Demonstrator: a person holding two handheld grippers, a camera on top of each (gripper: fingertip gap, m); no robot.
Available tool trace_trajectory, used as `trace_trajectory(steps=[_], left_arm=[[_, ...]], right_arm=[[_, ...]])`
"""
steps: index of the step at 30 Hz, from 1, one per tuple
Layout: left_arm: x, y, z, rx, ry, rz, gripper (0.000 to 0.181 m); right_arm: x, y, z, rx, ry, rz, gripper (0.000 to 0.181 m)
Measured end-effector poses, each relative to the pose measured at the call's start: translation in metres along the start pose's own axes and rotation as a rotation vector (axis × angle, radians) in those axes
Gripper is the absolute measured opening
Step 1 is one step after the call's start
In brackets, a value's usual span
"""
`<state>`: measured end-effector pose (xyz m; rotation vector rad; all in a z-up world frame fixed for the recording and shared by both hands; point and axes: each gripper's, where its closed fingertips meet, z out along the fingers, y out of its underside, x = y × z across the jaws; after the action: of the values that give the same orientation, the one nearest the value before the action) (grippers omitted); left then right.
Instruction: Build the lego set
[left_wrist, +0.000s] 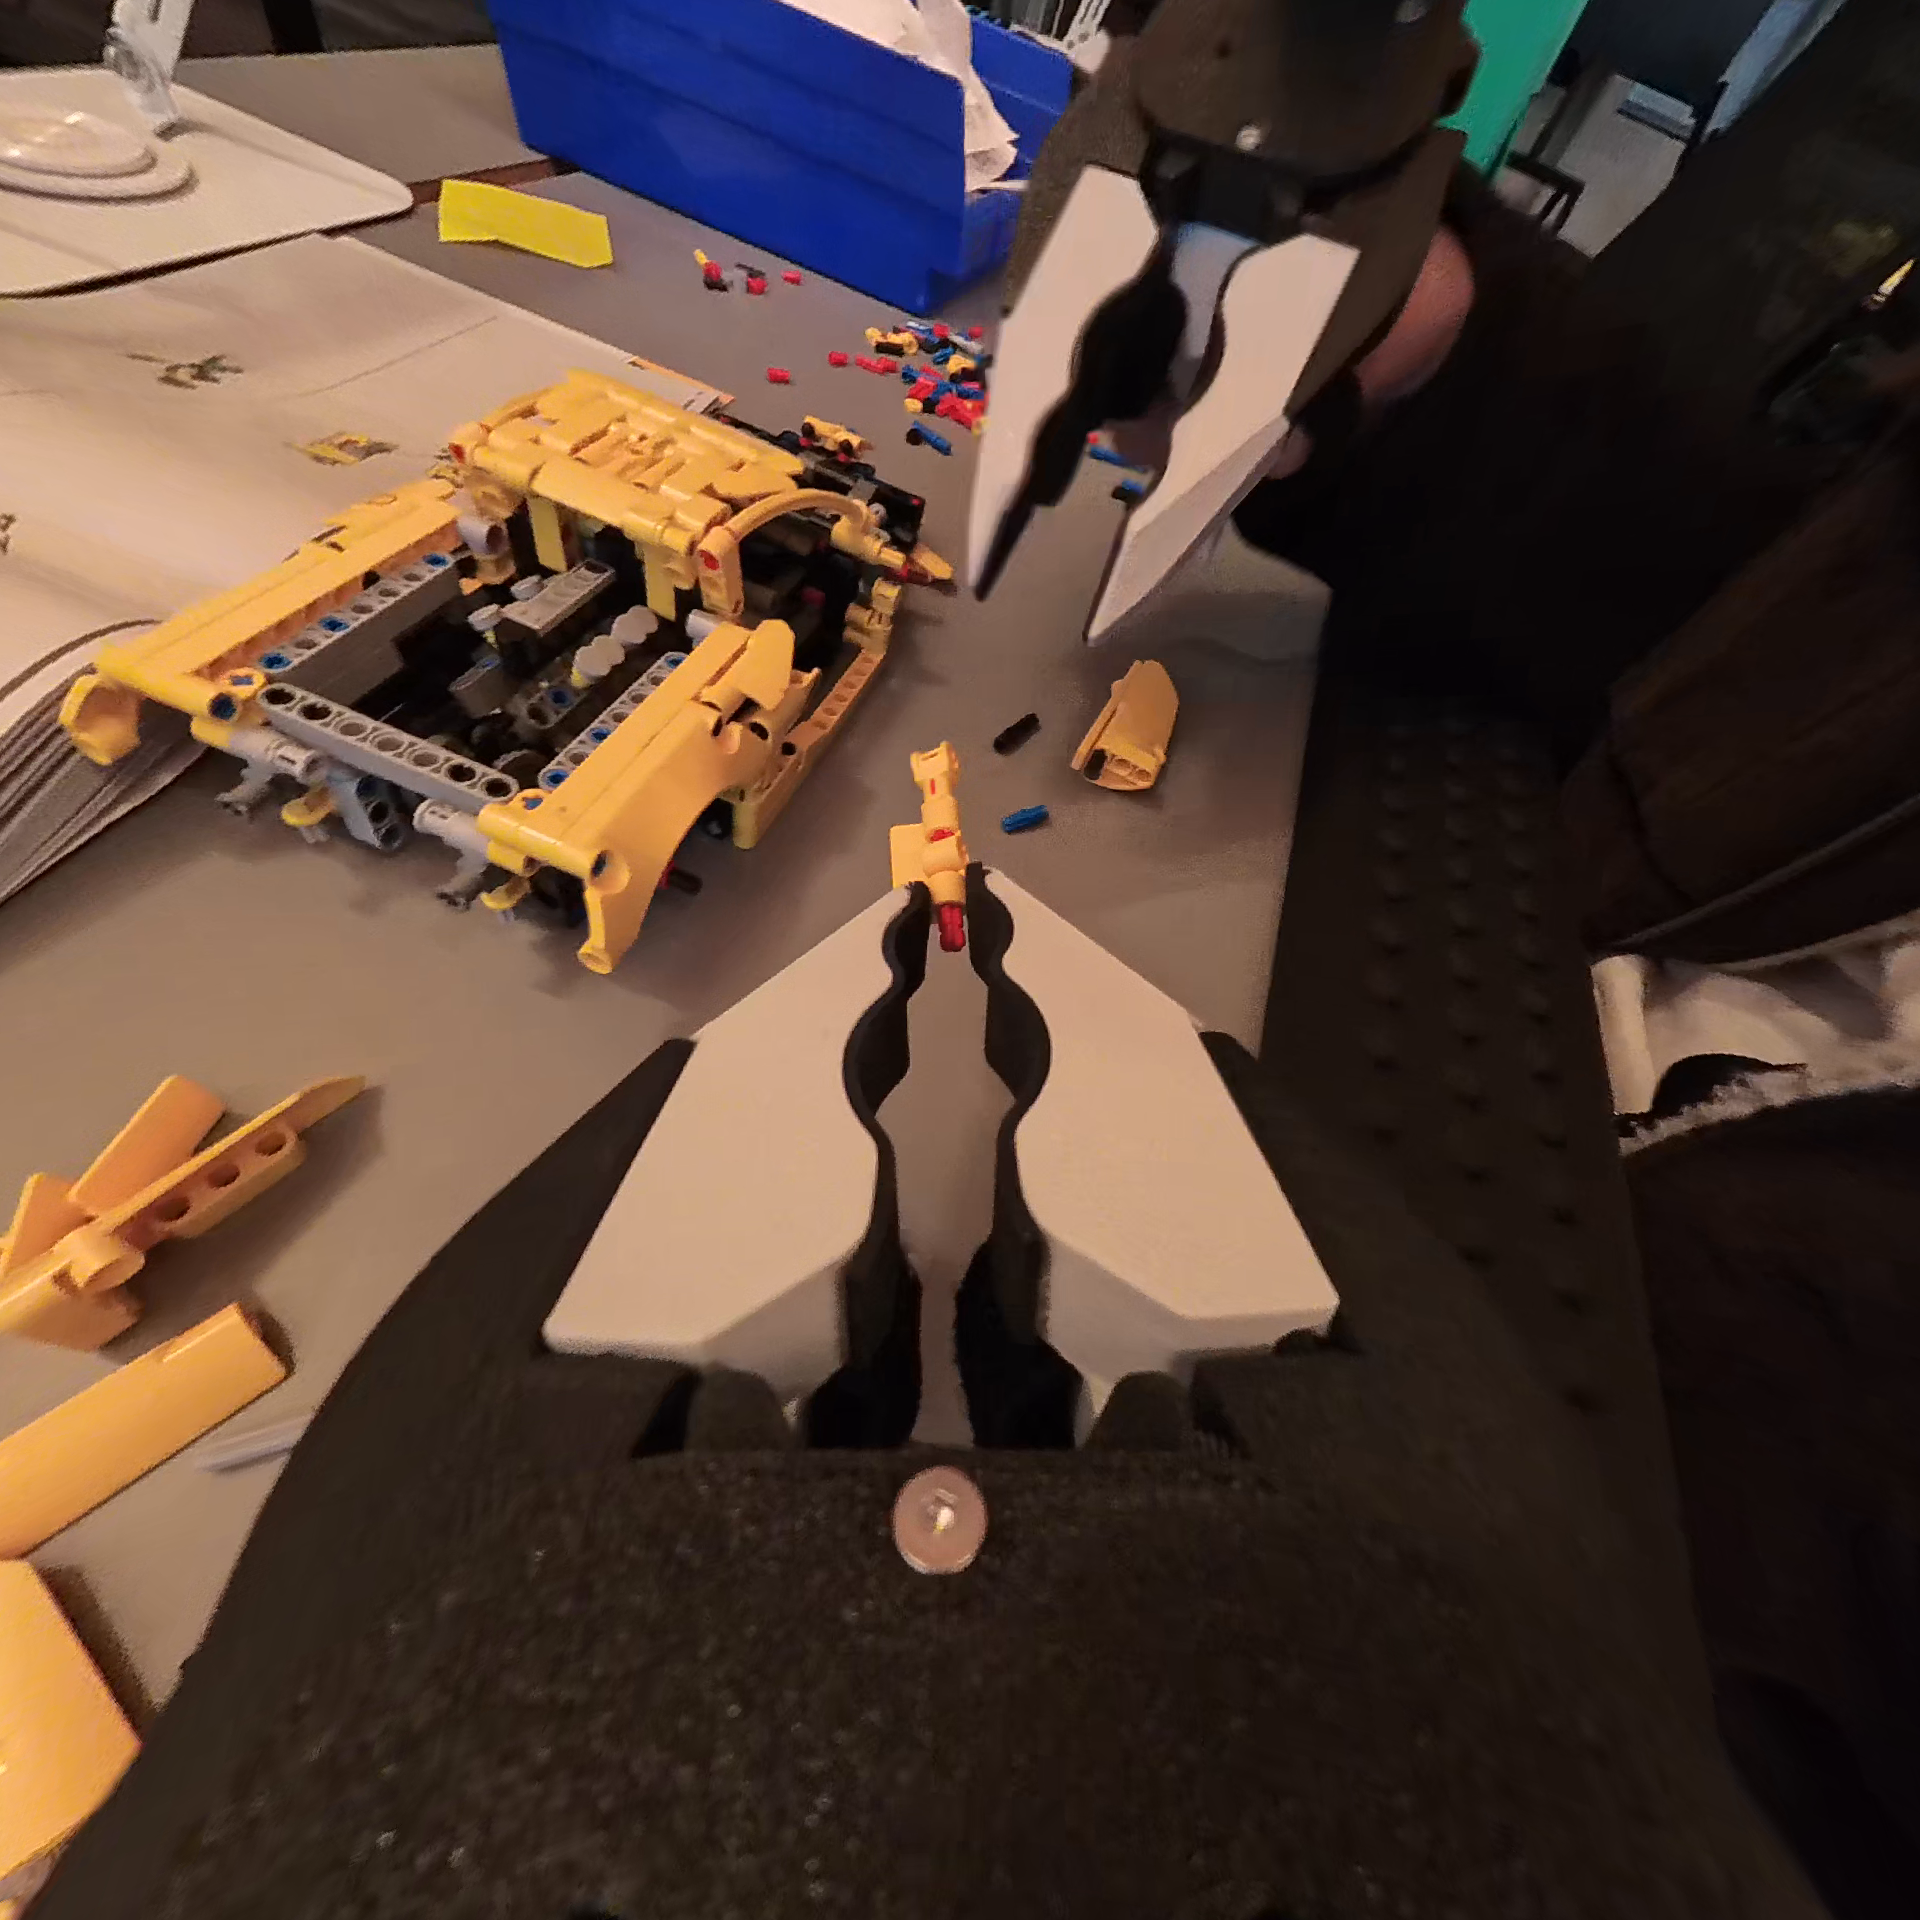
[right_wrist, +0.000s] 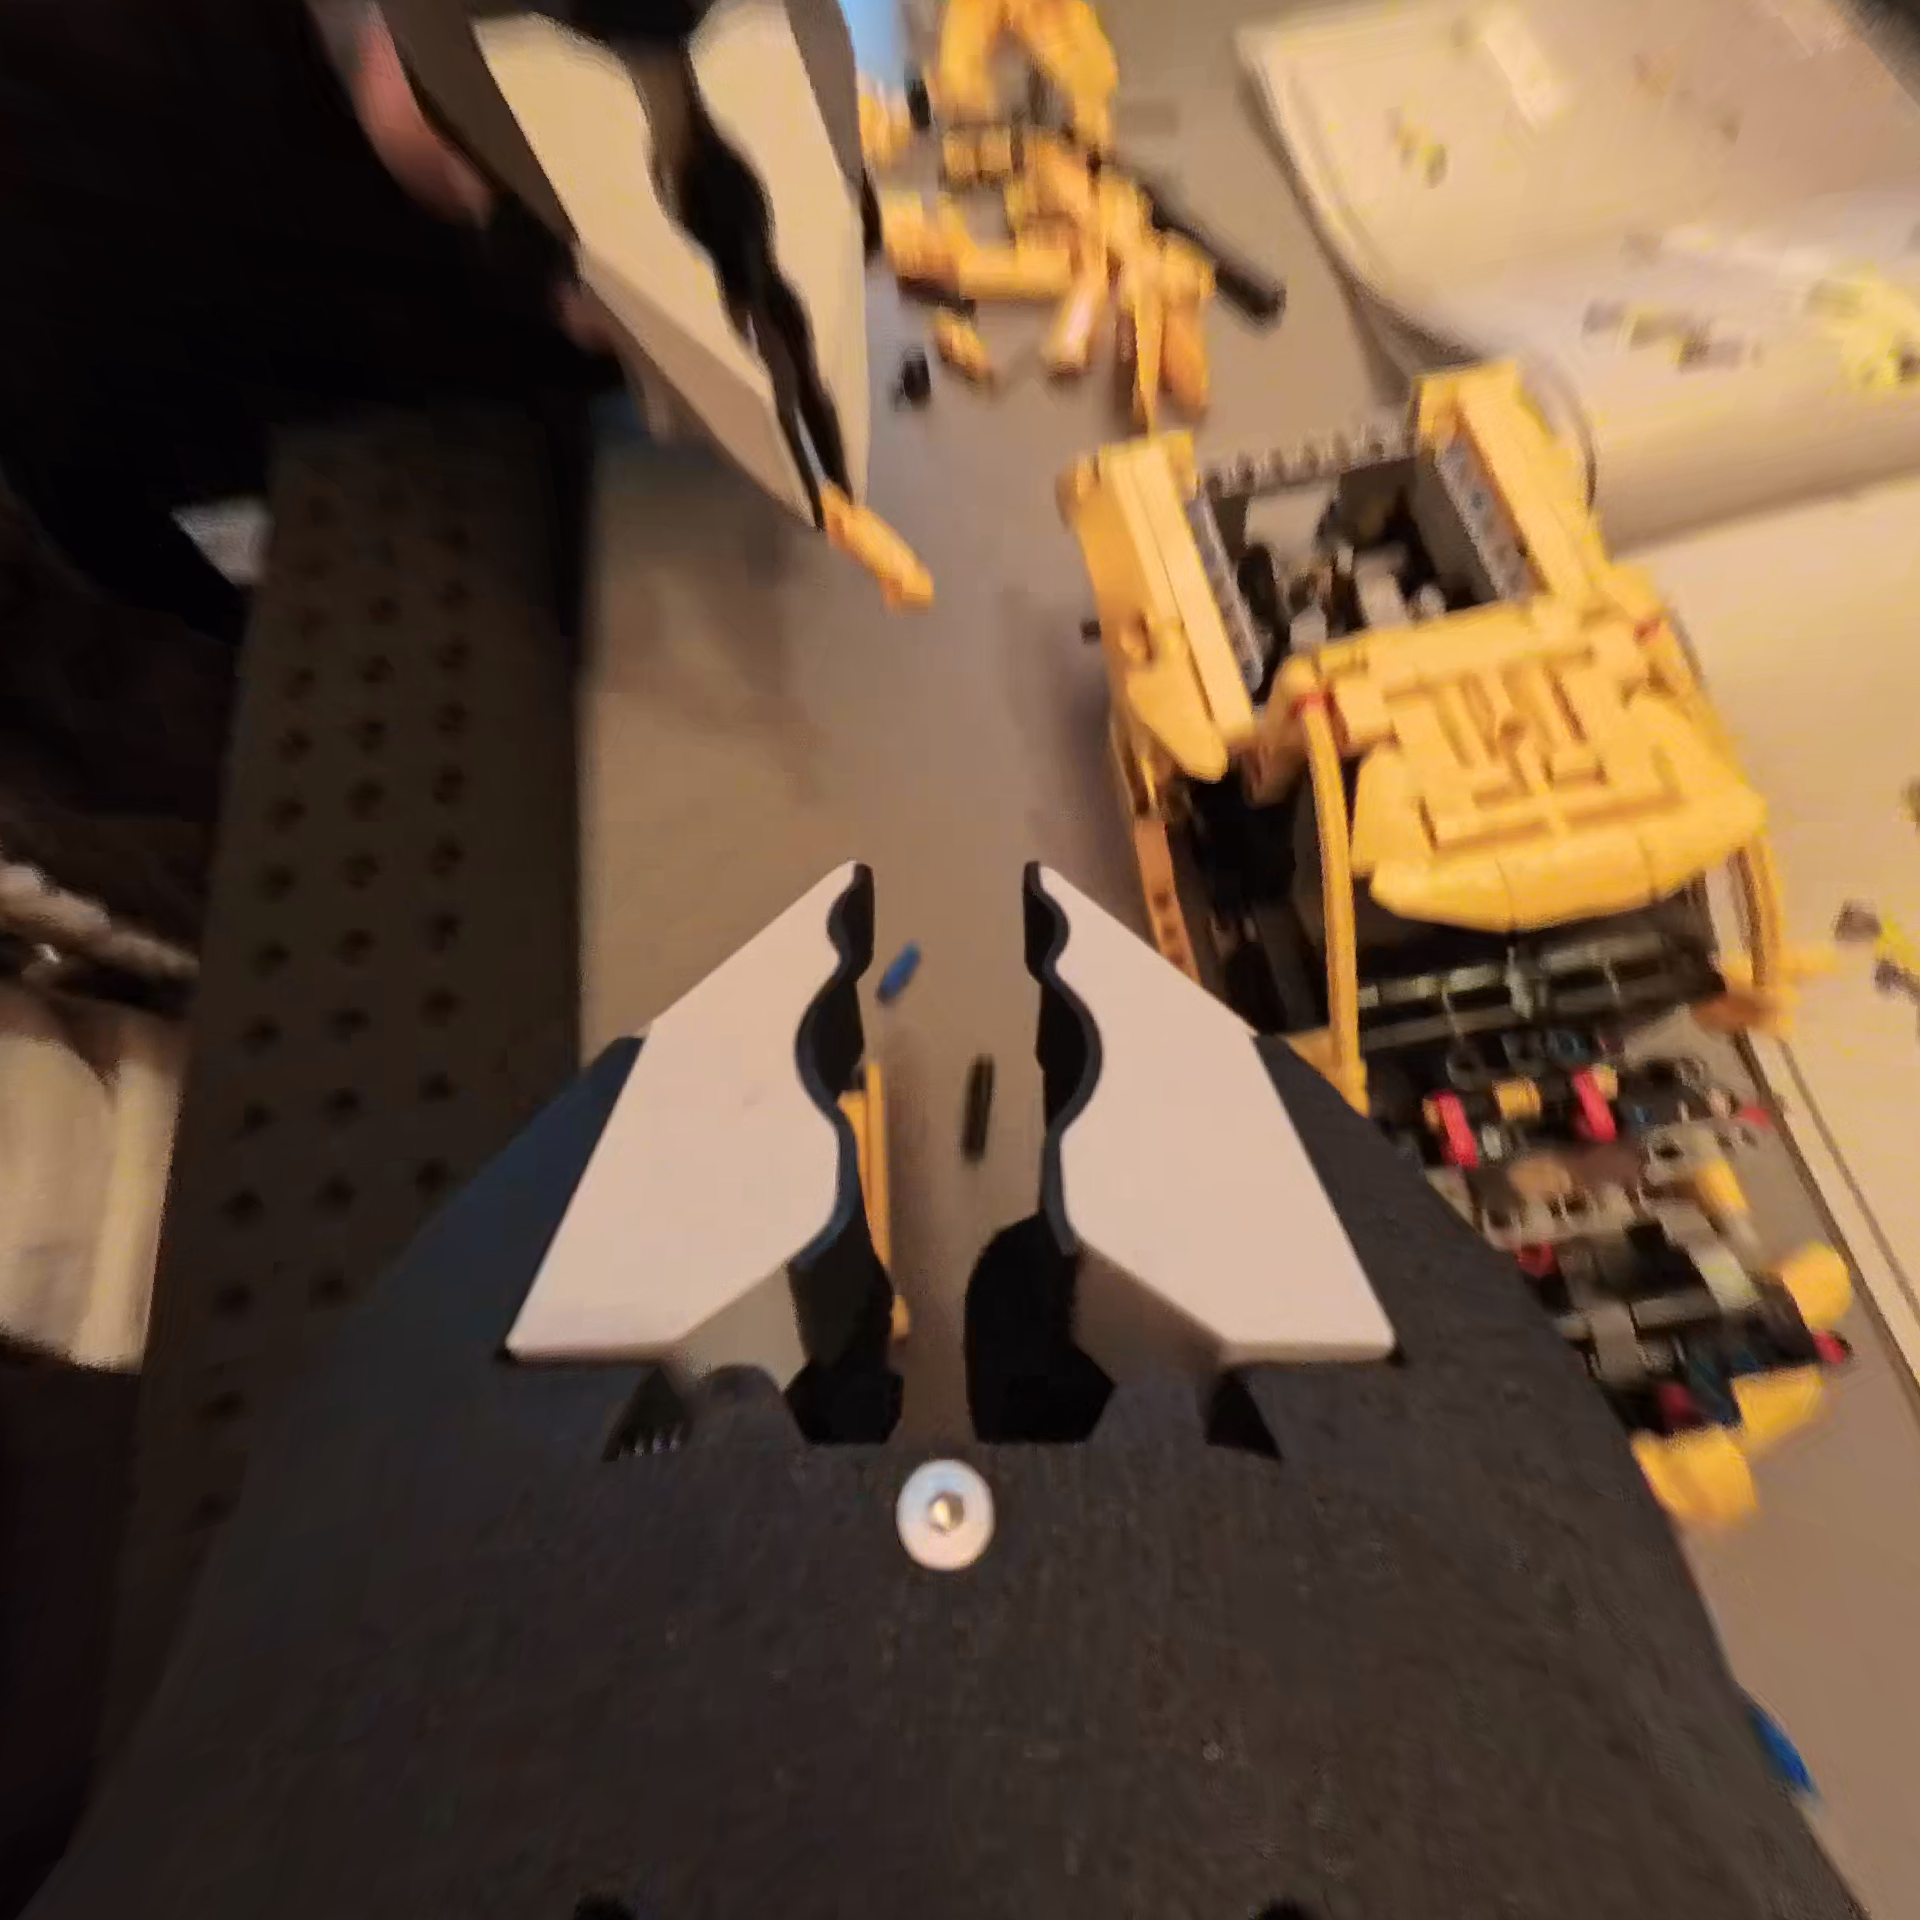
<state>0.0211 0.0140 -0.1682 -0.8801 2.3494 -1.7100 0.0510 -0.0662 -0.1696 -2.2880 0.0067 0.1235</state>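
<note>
Your left gripper (left_wrist: 940, 902) has its fingers clenched on a small yellow sub-assembly (left_wrist: 932, 821) held above the desk (left_wrist: 312, 987), near the half-built yellow car (left_wrist: 520, 665). It looks light but loosely pinned — hold it by the stout joint, not the thin end. Your right gripper (right_wrist: 948, 894) hangs released, empty.

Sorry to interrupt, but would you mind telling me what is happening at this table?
A person is building a yellow Lego car with two handheld grippers. The left gripper is shut on a small yellow-and-red Lego subassembly, held above the grey table. The right gripper is open and empty, hovering over a loose blue pin and black pin. The partly built yellow car body sits on the table beside an open instruction booklet, with spare yellow panels nearby.
</note>
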Motion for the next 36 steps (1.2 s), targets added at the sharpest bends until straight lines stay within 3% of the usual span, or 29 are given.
trace_trajectory(steps=[3,6,10,17,25,27,31,33,36], left_arm=[[-0.006,0.005,0.002,-0.027,-0.026,-0.01,0.007],[-0.006,0.006,0.003,-0.034,-0.031,-0.008,0.007],[-0.009,0.005,0.002,-0.029,-0.046,-0.01,0.007],[-0.012,0.0,0.002,-0.015,-0.104,0.037,0.007],[-0.01,-0.019,0.003,0.067,-0.185,0.073,0.007],[-0.008,-0.023,0.006,0.088,-0.21,0.064,0.007],[-0.004,-0.031,0.01,0.119,-0.273,0.116,0.007],[-0.002,-0.032,0.011,0.118,-0.292,0.146,0.007],[-0.003,-0.031,0.012,0.103,-0.324,0.191,0.007]], right_arm=[[-0.001,0.036,-0.006,-0.239,0.034,0.0,0.025],[-0.005,0.051,-0.004,-0.339,0.047,0.0,0.021],[-0.016,0.05,0.015,-0.312,0.029,0.006,0.021],[-0.012,0.054,0.033,-0.289,0.212,0.023,0.013],[-0.008,0.05,0.04,-0.247,0.205,0.1,0.003],[-0.012,0.032,0.042,-0.151,0.176,0.148,0.003],[-0.021,-0.045,0.031,0.327,-0.008,0.465,0.003],[-0.023,-0.057,0.03,0.433,-0.151,0.647,0.003],[-0.018,-0.057,0.034,0.481,-0.189,0.782,0.003]])
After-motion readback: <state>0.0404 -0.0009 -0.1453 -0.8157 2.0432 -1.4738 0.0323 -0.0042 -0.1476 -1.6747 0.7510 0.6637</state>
